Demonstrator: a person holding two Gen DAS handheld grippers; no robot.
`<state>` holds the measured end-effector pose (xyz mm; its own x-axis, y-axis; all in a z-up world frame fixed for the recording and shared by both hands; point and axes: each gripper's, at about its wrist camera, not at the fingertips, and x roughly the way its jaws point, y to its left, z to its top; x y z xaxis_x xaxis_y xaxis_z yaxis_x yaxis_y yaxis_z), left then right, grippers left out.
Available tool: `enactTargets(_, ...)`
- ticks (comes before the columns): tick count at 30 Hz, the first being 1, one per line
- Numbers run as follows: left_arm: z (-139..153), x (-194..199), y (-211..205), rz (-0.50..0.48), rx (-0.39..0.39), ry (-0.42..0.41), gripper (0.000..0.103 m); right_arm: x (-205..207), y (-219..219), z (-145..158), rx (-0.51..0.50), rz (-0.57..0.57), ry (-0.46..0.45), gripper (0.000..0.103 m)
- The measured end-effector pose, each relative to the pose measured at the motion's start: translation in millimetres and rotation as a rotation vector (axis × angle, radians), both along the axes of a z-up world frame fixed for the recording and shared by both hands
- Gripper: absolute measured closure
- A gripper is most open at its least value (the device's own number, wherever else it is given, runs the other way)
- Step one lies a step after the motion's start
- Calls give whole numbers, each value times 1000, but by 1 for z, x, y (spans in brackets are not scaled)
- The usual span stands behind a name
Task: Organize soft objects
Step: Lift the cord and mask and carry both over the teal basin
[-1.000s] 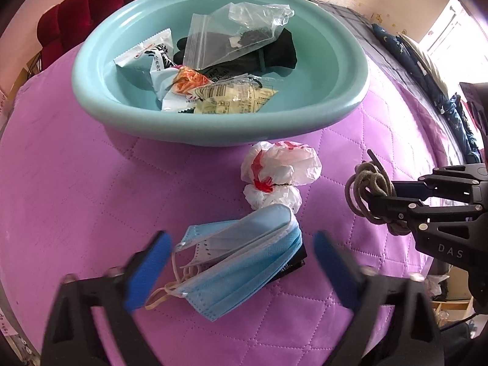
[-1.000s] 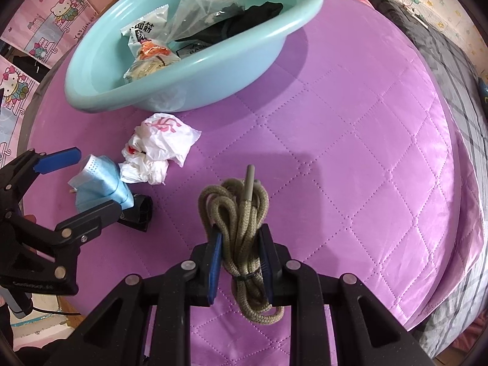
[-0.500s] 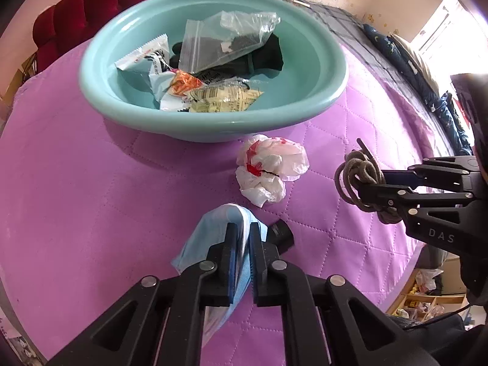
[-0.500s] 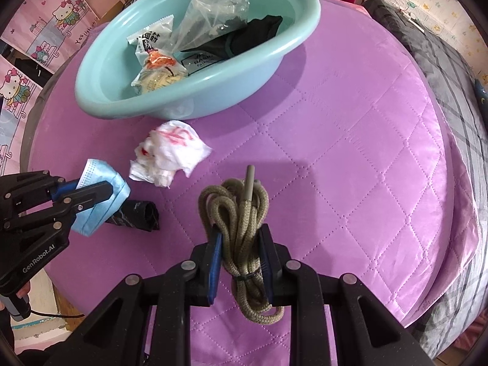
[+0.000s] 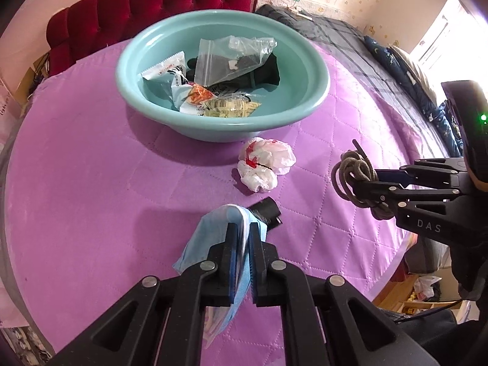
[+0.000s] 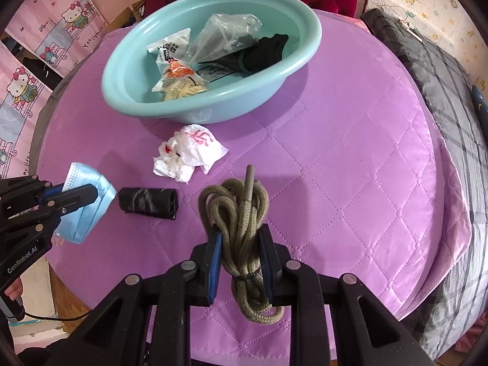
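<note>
Your left tongs (image 5: 243,235) are clamping a blue face mask (image 5: 204,238) and your right tongs (image 6: 241,244) are gripping a coiled olive cord (image 6: 236,210) above the purple quilted tabletop (image 6: 350,167), while the teal basin (image 5: 317,91) beyond is holding snack packets (image 5: 170,74), a zip bag (image 5: 231,56) and black cloth (image 5: 265,71).

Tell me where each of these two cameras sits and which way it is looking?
Left wrist view: sits on the left gripper, looking steeply down along its fingers shut on a blue face mask; the right gripper enters from the right.
Right wrist view: sits on the right gripper, looking steeply down along its fingers clamped on a coiled olive cord; the left gripper and part of a hand show at left.
Both share the teal basin, the crumpled white plastic bag, the black roll and the purple quilt.
</note>
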<state>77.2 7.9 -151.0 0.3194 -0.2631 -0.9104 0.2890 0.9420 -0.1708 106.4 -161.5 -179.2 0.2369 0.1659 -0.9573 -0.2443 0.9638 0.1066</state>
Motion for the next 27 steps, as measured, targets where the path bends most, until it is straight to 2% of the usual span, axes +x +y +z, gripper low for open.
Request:
enactTargets(14, 26, -20, 2, 22, 11, -12, 96, -13, 13, 40, -15, 38, -45, 79)
enactTargets(27, 60, -10, 1, 9, 16, -47, 96, 2, 21, 79, -26, 52, -75, 79)
